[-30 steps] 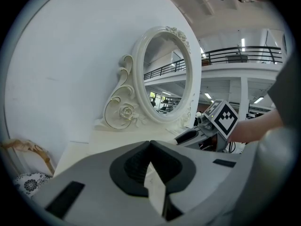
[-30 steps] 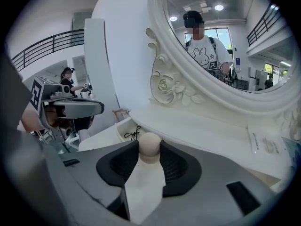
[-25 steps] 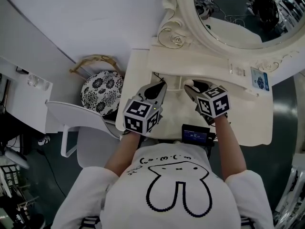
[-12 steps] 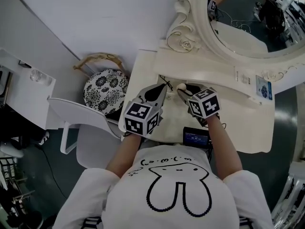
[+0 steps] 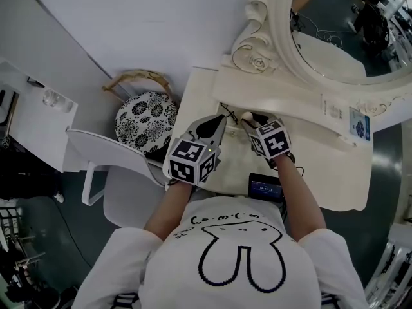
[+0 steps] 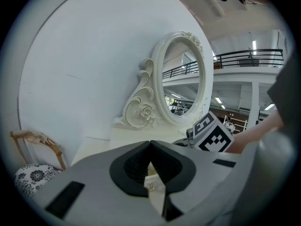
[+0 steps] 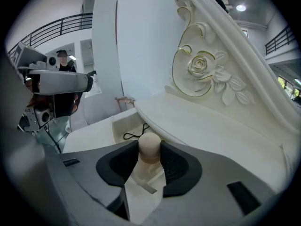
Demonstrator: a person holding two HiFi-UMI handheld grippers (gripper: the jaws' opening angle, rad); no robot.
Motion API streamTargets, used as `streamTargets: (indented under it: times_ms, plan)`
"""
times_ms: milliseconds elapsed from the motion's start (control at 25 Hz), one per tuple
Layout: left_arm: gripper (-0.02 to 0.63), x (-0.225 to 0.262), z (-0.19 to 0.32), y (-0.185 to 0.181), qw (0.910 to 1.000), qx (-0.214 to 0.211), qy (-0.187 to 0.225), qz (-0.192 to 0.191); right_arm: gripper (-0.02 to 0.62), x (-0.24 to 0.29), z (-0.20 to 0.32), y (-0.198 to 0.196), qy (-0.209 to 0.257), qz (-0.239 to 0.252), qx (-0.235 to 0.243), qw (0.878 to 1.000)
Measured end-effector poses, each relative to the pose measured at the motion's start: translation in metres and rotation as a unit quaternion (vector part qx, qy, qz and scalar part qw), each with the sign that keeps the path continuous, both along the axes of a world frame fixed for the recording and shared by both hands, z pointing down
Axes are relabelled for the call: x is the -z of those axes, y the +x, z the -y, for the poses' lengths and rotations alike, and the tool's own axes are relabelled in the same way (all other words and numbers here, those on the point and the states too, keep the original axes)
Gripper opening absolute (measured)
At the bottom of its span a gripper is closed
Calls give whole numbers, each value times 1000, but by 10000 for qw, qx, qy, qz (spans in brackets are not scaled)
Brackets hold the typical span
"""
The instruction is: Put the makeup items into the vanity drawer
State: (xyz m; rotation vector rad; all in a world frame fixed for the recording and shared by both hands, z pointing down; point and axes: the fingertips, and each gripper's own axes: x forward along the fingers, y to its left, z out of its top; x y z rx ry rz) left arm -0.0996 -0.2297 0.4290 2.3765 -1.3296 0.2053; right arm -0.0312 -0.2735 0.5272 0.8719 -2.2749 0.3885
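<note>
Right gripper view: our right gripper (image 7: 149,143) clamps a cream round-topped item (image 7: 150,150) near the drawer (image 7: 126,120). Our left gripper (image 6: 150,145) sits closed.

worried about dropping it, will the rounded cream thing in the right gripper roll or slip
The rounded cream thing probably rolls if laid down: its top is domed. It looks smooth, maybe slippery in the right gripper.
</note>
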Motion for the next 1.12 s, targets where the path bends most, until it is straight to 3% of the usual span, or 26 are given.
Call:
streamTargets:
  times_ms: [520,1120]
  plan:
    - [8,0,2,-4,10000,13,-12,-72,150,-6,3,-4,-326,-523,30,9981]
    - [8,9,-10,9,9999,-86,74,-72,172,26,-15,11,-198,-73,206,9996]
